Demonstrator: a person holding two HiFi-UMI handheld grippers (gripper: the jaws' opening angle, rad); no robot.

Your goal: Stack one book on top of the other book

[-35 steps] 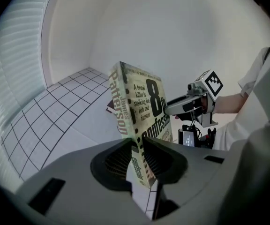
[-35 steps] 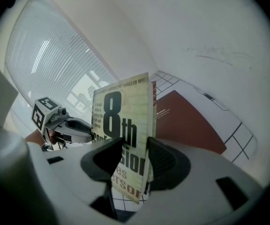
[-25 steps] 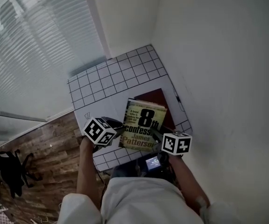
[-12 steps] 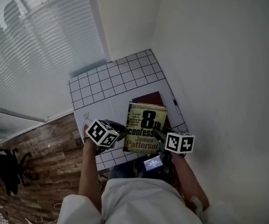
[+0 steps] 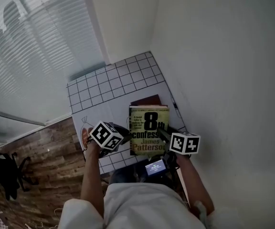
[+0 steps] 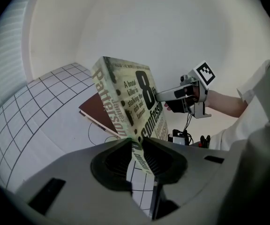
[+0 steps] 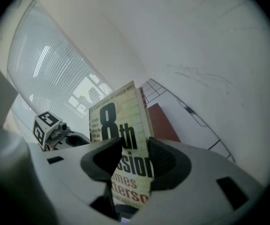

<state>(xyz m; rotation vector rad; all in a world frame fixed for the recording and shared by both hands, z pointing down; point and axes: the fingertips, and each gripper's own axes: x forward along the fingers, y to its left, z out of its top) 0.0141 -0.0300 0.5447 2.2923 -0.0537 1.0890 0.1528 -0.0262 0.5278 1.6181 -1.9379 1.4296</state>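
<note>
— Paperback [image 5: 148, 130], head view: held over the red book [image 5: 146, 100], mid-carry?
— Looks so. Left gripper view: left gripper [image 6: 136, 150] grips its spine. Right gripper view: right gripper [image 7: 134, 158] clamps the far edge. Next: align, lower flat.

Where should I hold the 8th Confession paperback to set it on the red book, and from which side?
Its two long edges near the lower end, one from each side, as the left hand-held gripper and right hand-held gripper clamp the paperback now. It is thin; edge grips leave its underside free over the red book.
</note>
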